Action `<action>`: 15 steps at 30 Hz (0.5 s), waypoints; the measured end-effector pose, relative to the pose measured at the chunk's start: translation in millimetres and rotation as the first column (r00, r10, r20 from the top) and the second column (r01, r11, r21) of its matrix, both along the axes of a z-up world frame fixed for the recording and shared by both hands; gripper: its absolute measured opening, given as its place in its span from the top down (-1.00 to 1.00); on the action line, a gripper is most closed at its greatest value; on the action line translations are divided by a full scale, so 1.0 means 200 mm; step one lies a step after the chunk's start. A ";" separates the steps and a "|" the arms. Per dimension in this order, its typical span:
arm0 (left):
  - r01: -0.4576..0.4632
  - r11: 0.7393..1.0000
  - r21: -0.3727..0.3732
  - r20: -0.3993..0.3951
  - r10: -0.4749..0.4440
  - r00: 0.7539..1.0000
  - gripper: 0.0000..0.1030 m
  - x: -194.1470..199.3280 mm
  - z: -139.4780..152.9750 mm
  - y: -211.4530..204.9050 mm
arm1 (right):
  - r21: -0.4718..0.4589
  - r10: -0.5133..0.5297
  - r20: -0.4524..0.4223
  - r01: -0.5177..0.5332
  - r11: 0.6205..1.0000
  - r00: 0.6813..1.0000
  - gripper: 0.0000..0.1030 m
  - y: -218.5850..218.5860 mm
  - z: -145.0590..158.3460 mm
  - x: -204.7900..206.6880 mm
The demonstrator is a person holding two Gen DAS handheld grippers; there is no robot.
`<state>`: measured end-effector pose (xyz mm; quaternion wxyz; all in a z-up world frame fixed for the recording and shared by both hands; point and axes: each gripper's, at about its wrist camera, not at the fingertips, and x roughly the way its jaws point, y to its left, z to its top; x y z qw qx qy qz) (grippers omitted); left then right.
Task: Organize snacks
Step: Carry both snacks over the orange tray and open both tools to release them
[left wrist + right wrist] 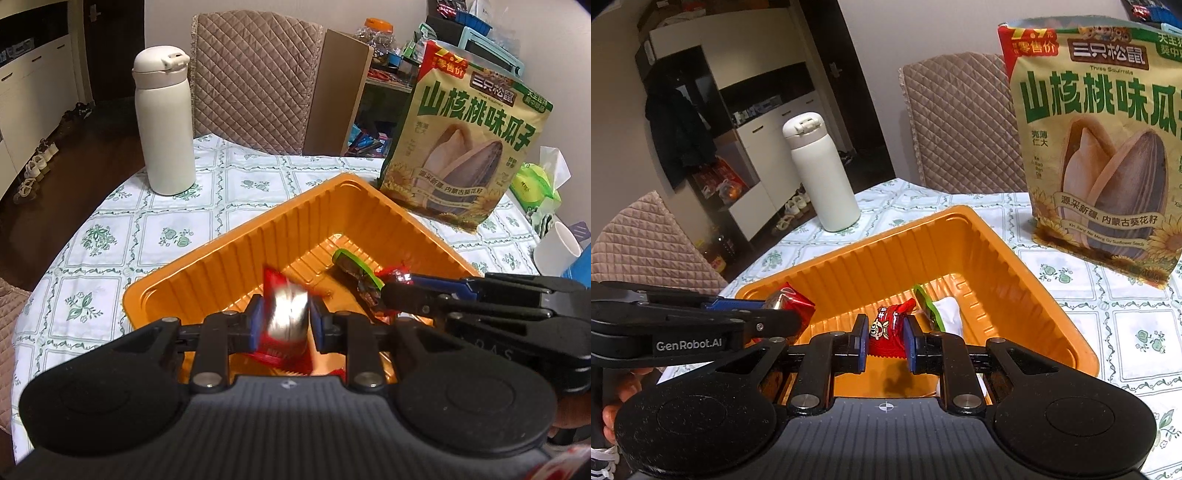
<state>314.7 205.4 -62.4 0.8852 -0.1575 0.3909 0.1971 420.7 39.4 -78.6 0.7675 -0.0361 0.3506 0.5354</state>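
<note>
While both tongs hang over the orange tray (207, 258) on the tabletop (110, 236) | seed bag (465, 147) at tray's 1 o'clock, white bottle (164, 125) at 10 | left tongs (286, 325) clenched on red-silver packet (284, 317) | right tongs (885, 338) clenched on red candy (888, 326) | green-edged wrapper (929, 306) lies in tray at 1 o'clock of candy

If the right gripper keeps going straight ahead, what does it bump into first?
Probably the green-edged snack packet in the orange tray, just beyond the red candy the right gripper holds. Depth is uncertain.
</note>
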 end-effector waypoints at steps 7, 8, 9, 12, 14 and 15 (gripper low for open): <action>-0.008 1.000 -0.004 -0.004 0.008 1.000 0.55 0.00 -0.01 0.02 | -0.002 -0.008 -0.001 0.008 1.000 1.000 0.61 0.00 0.00 0.01; -0.011 1.000 -0.006 -0.006 0.011 1.000 0.55 -0.01 -0.01 0.03 | -0.002 -0.006 -0.001 0.006 1.000 1.000 0.61 -0.01 0.01 0.01; -0.014 1.000 -0.009 -0.006 0.014 1.000 0.55 -0.02 -0.01 0.03 | -0.003 -0.005 0.000 0.005 1.000 1.000 0.61 -0.01 0.01 0.01; -0.020 1.000 -0.017 0.002 0.020 1.000 0.54 -0.05 0.00 0.04 | -0.001 -0.001 -0.001 0.001 1.000 1.000 0.60 -0.01 0.01 0.00; -0.022 1.000 -0.018 0.000 0.022 1.000 0.54 -0.07 0.01 0.04 | 0.002 0.004 0.000 -0.004 1.000 1.000 0.60 0.00 0.02 -0.01; -0.022 1.000 -0.017 -0.001 0.022 1.000 0.53 -0.08 0.01 0.04 | 0.002 0.005 0.002 -0.005 1.000 1.000 0.60 0.00 0.02 -0.01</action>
